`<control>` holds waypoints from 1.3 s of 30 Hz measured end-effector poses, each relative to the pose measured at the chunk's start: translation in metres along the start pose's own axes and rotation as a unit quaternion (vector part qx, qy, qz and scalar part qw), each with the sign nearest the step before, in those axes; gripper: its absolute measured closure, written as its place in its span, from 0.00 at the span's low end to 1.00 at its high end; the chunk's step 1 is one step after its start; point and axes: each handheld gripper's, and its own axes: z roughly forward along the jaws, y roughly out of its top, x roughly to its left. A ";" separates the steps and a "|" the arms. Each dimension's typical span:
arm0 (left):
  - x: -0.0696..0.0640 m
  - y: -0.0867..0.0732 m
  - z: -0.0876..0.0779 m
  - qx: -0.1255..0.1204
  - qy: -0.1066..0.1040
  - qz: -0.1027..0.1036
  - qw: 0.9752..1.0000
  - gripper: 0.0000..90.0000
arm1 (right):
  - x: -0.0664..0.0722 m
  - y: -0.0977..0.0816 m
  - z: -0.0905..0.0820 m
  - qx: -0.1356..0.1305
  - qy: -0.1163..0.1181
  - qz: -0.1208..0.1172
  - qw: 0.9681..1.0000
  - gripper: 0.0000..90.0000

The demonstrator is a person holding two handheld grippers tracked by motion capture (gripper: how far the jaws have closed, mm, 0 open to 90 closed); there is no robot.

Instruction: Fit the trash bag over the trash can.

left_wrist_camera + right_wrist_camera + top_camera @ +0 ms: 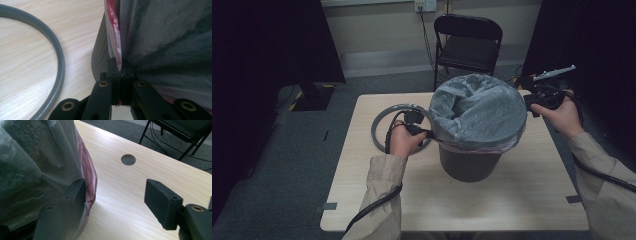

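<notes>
A dark grey bin [469, 165] stands on the table, lined with a translucent grey bag [477, 110] whose reddish hem hangs over the rim. My left gripper [424, 132] is at the bin's left side. Its jaws are shut on the bag's hem [119, 60], just outside the bin wall [98, 57]. My right gripper [537, 102] is at the bin's right side and stands open [115, 186]. One of its fingers [75, 195] lies against the bag [30, 157], partly veiled by the plastic. The other finger is free over the table.
A grey ring [382, 122] lies flat on the wooden table [512, 200] left of the bin, under my left hand. The tabletop has a round hole [128, 159]. A black folding chair [467, 40] stands behind the table.
</notes>
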 end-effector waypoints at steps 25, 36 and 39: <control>0.022 -0.014 -0.067 -0.046 0.080 -0.010 0.996 0.26 | -0.003 0.002 -0.010 0.032 -0.002 -0.014 0.999 0.31; 0.021 -0.077 -0.036 -0.025 0.066 0.005 0.997 0.24 | 0.003 0.005 -0.010 0.040 -0.001 -0.020 0.999 0.31; 0.020 -0.091 -0.022 -0.016 0.065 0.010 0.998 0.23 | 0.004 0.006 -0.011 0.042 -0.003 -0.023 0.999 0.31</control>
